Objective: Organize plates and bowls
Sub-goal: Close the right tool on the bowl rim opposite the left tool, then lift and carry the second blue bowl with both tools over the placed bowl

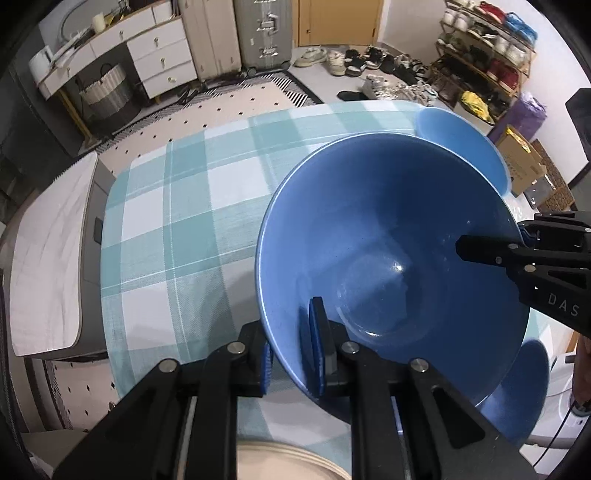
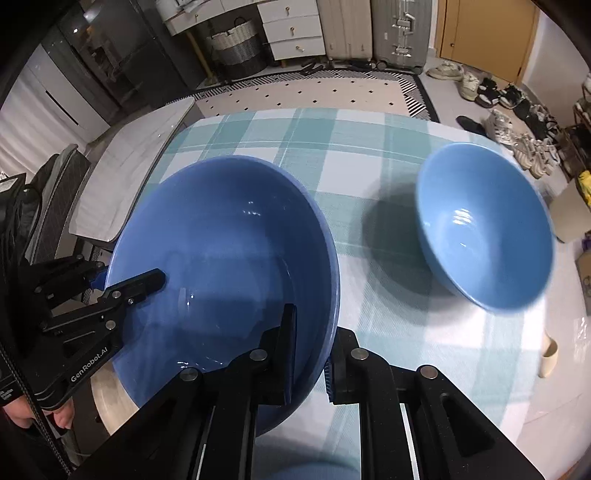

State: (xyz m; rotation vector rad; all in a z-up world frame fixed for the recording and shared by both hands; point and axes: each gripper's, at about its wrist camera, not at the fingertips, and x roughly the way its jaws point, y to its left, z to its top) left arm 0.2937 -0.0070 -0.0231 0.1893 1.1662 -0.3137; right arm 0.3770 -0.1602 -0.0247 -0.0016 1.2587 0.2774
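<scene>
Black linkage of the left gripper [image 1: 291,350] fills the lower edge of the left wrist view; its blue-padded fingers are clenched on the near rim of the dark blue bowl [image 1: 391,266], one finger inside the wall, one outside.

Dark blue bowl: large, glossy, empty, tilted; occupies the centre right of the left view and the centre left of the right view [image 2: 221,280]. Held at opposite rims by both grippers and clear of the cloth, with its shadow falling on the cloth at centre frame in the right view.

Right gripper [image 2: 312,354]: lower centre of the right view, likewise clamped on the bowl's rim, one finger inside, one outside. It appears also at the right edge of the left view, reaching in over the rim.

Light blue bowl [image 2: 484,229]: smaller, empty, standing on the cloth in the right half of the right view, well apart from the held bowl; partly hidden behind it in the left view [image 1: 461,129].

Cream plate [image 1: 284,461]: rim only, bottom edge of the left view, under the gripper.

Checked tablecloth [image 1: 177,229]: teal and white, covering the table.

Surroundings: patterned rug [image 2: 314,92], white drawers [image 1: 159,55], wicker basket [image 2: 236,48], grey suitcase [image 1: 262,33], loose shoes [image 1: 351,59] on the floor and a shoe rack [image 1: 484,48] at upper right.
</scene>
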